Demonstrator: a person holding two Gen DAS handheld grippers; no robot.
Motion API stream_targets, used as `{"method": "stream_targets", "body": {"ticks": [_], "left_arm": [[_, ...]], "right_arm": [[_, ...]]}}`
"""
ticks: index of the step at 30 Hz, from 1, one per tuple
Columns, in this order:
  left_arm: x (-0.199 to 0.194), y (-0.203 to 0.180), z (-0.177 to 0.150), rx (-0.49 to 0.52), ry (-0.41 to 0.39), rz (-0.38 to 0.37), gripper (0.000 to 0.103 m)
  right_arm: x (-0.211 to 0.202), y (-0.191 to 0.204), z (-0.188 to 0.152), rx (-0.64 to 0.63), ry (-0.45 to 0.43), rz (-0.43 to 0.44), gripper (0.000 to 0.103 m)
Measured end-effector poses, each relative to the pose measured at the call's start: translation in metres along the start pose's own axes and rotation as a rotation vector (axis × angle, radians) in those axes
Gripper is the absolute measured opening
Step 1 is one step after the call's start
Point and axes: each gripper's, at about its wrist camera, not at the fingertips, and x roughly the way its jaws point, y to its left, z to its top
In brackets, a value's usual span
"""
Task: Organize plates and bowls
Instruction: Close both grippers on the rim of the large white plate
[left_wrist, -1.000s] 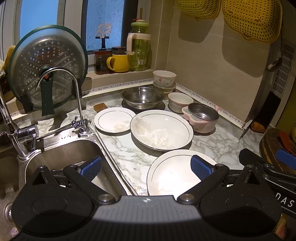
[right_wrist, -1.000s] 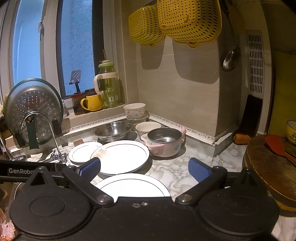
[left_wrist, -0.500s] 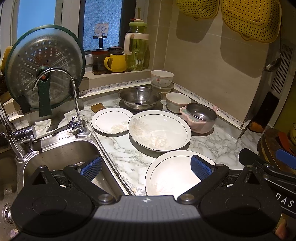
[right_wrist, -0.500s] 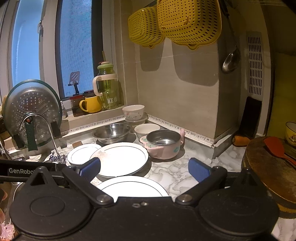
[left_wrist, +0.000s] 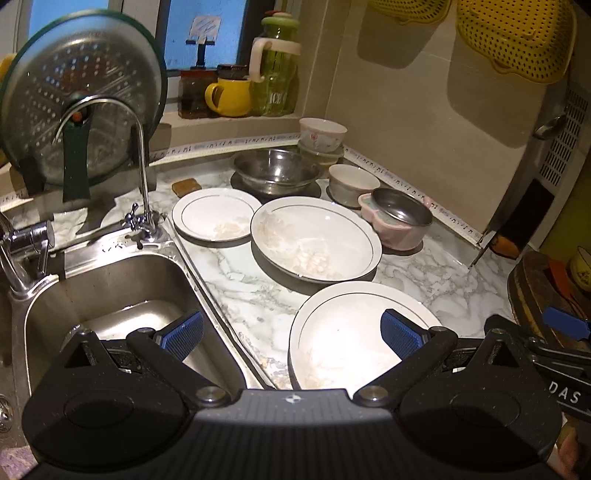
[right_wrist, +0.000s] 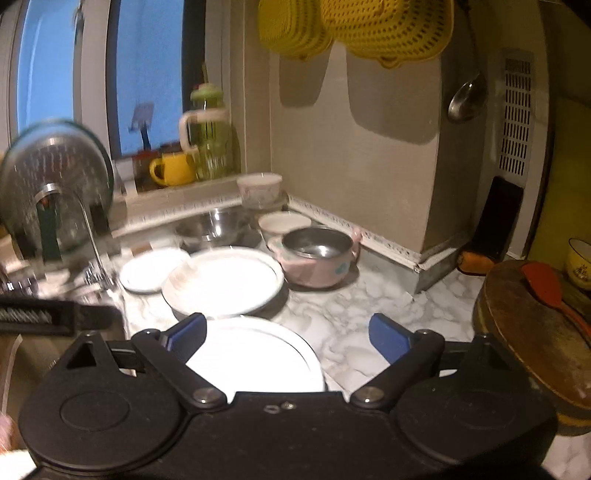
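Note:
Three white plates lie on the marble counter: a small plate (left_wrist: 216, 214), a big deep plate (left_wrist: 316, 238) and a near plate (left_wrist: 347, 339), also seen in the right wrist view (right_wrist: 255, 354). Behind them stand a steel bowl (left_wrist: 275, 170), a white bowl (left_wrist: 351, 181), a pink bowl with a steel liner (left_wrist: 399, 218) and stacked bowls (left_wrist: 321, 138). My left gripper (left_wrist: 291, 332) is open and empty, above the sink edge and the near plate. My right gripper (right_wrist: 286, 334) is open and empty, just over the near plate's right rim.
A steel sink (left_wrist: 110, 295) with a tap (left_wrist: 140, 166) is at the left. A round lid (left_wrist: 77, 92) stands behind it. Jars and a yellow mug (left_wrist: 229, 98) sit on the sill. A wooden board (right_wrist: 535, 332) with a red spatula lies at the right.
Both grippers have moved forward and lower toward the plates. The right wrist view is blurred from motion and has swung right. Both stay open.

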Motion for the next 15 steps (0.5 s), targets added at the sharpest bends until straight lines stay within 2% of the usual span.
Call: {"method": "stream_targets", "body": {"ticks": [6,8,11,15], "left_arm": [[0.022,0.007,-0.005,-0.037,0.083,-0.024,0.101],[0.032,0.009,-0.007,-0.053,0.115,-0.019,0.089],[0.051,0.009,-0.009,-0.076,0.179,-0.003,0.079],[0.074,0.011,-0.012,-0.106,0.249,0.002,0.078]], "right_arm": [[0.027,-0.017,-0.007,-0.019,0.134,0.012,0.080],[0.039,-0.024,-0.009,-0.025,0.173,0.029,0.078],[0.060,-0.035,-0.011,-0.027,0.231,0.063,0.072],[0.088,-0.049,-0.012,-0.019,0.317,0.124,0.068]]}}
